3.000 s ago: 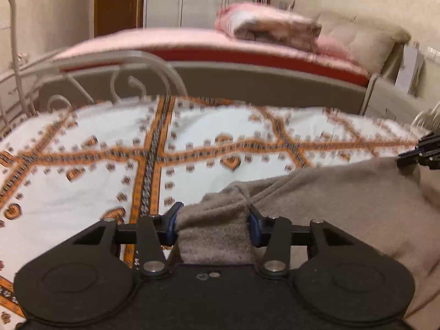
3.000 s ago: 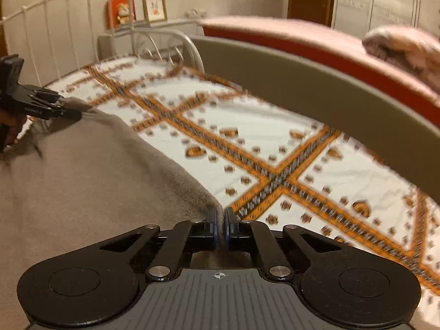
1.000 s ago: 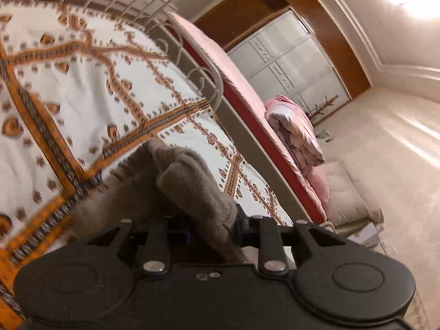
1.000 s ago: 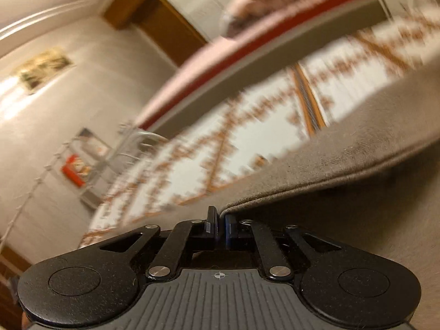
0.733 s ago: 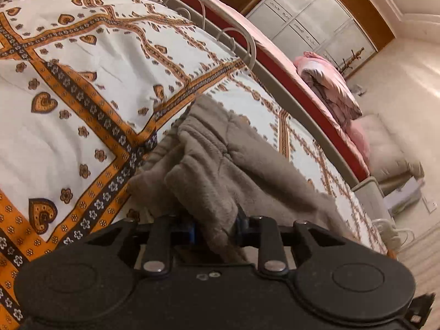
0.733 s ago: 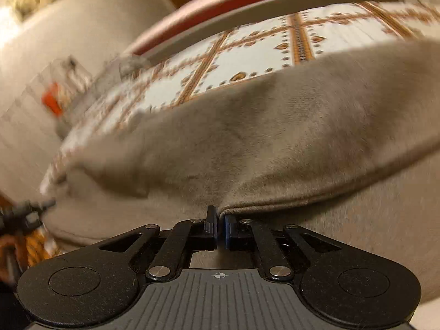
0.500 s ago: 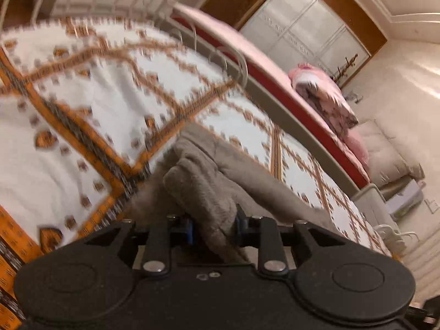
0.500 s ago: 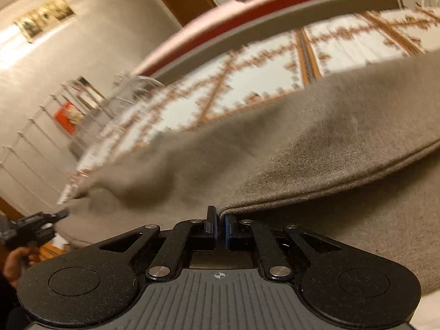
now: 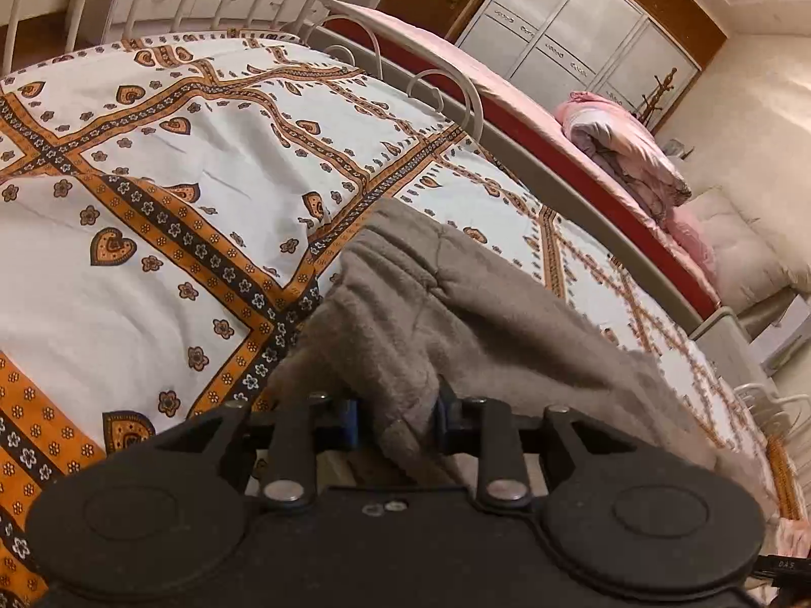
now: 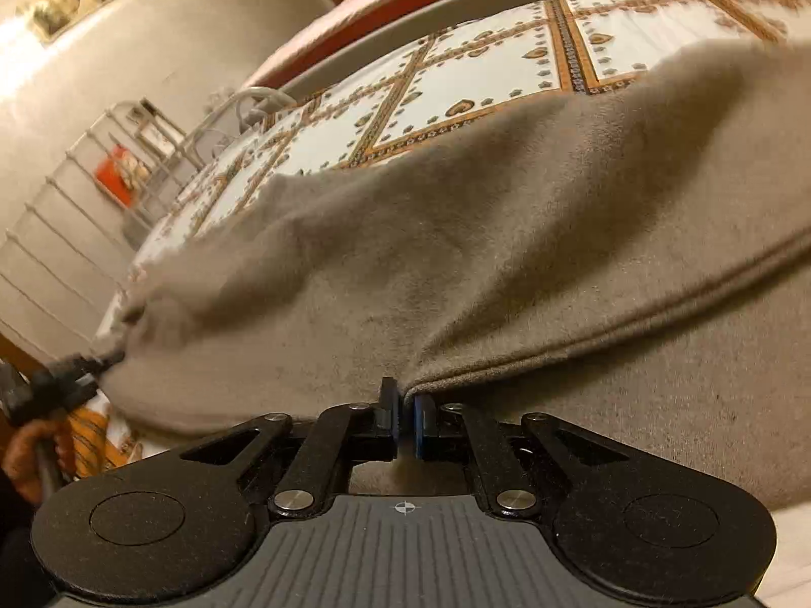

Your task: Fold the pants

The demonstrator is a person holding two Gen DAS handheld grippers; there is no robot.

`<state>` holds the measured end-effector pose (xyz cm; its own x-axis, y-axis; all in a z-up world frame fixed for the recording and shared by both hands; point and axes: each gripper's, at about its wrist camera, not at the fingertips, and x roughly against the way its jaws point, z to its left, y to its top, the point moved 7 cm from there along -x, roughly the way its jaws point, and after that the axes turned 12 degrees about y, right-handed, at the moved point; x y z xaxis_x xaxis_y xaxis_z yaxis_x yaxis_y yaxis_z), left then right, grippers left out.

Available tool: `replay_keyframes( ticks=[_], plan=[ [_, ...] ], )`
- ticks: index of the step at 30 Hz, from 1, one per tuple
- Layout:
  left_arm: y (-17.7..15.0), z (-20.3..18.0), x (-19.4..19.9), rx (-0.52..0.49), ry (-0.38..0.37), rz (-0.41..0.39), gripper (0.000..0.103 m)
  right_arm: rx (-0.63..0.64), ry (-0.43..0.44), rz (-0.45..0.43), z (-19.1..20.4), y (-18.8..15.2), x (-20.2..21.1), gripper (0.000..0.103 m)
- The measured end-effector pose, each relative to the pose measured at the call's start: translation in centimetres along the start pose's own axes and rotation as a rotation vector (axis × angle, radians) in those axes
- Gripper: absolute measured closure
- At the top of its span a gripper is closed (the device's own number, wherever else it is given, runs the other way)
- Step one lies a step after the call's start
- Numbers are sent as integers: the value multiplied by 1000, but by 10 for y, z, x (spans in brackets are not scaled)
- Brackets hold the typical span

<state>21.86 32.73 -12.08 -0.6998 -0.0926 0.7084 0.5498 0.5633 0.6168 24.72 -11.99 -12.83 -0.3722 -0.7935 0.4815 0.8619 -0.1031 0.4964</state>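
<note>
The grey-brown fleece pants [image 9: 456,314] lie on the patterned bed cover [image 9: 152,192]. My left gripper [image 9: 395,415] has a thick bunch of the pants between its blue pads; its jaws are opening slightly while the pads still press the cloth. In the right wrist view the pants [image 10: 456,233] are doubled over, the upper layer sagging above the lower one. My right gripper [image 10: 404,395] is shut on the hemmed edge of that upper layer. The left gripper [image 10: 76,375] shows at the far left, pinching the other corner, with a hand [image 10: 30,451] behind it.
A white metal bed rail [image 9: 446,86] runs along the far side of the cover. Behind it stands a second bed [image 9: 557,142] with a rolled pink quilt [image 9: 623,152]. A wardrobe [image 9: 573,35] fills the back wall.
Both grippers have come down toward the bed with the pants' edge. The upper layer has sunk onto the lower one. The left view has rolled closer to level.
</note>
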Motion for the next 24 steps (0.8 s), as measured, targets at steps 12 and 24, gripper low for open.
replay_keyframes(
  ticks=[12, 24],
  plan=[
    [17, -41, 74, -40, 83, -143, 37, -167, -96, -267, -42, 53, 103, 74],
    [-41, -84, -2, -342, 170, 36, 25, -423, -214, -376, -145, 92, 108, 74]
  ],
)
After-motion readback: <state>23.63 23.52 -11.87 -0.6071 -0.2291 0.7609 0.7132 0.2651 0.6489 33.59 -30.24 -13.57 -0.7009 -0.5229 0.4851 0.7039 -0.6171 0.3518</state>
